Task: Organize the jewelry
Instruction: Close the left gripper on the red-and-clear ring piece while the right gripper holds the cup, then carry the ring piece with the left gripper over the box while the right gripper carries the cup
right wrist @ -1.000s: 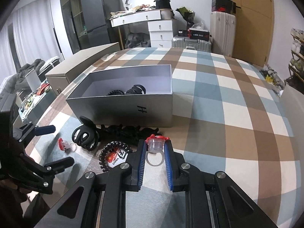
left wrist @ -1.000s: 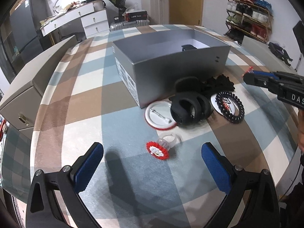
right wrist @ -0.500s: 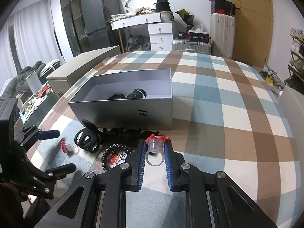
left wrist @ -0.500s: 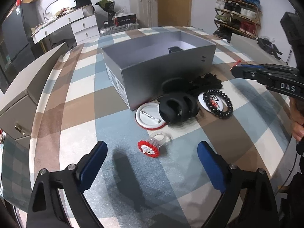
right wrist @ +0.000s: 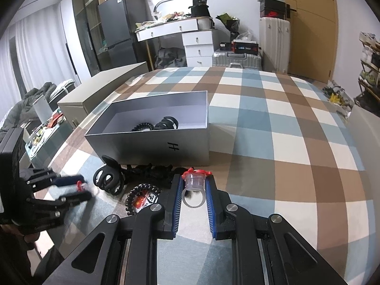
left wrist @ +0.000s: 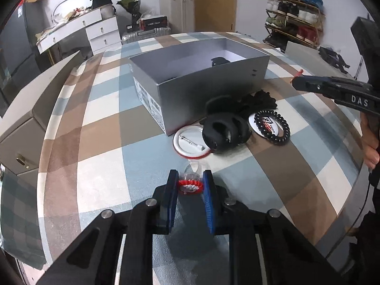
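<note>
My left gripper [left wrist: 190,180] is shut on a clear ring with a red and white top [left wrist: 191,185], low over the checked tablecloth. My right gripper [right wrist: 193,181] is shut on a second clear ring with a red top [right wrist: 194,180], held in front of the open grey box [right wrist: 152,144]. The box holds a black hair claw [right wrist: 167,123] and a black coil tie. In front of the box lie a black hair claw [left wrist: 223,130], a white pin badge [left wrist: 190,142], a black beaded bracelet on a badge [left wrist: 272,127] and a black scrunchie [left wrist: 258,99].
A beige closed box [left wrist: 28,104] stands at the table's left edge. The table's edge curves round close on the right [left wrist: 356,185]. A white dresser, suitcases and a shoe rack stand beyond the table.
My left gripper has moved forward and closed on the red and white ring, which lay free on the cloth before. My right gripper still holds its ring and has lifted slightly.
</note>
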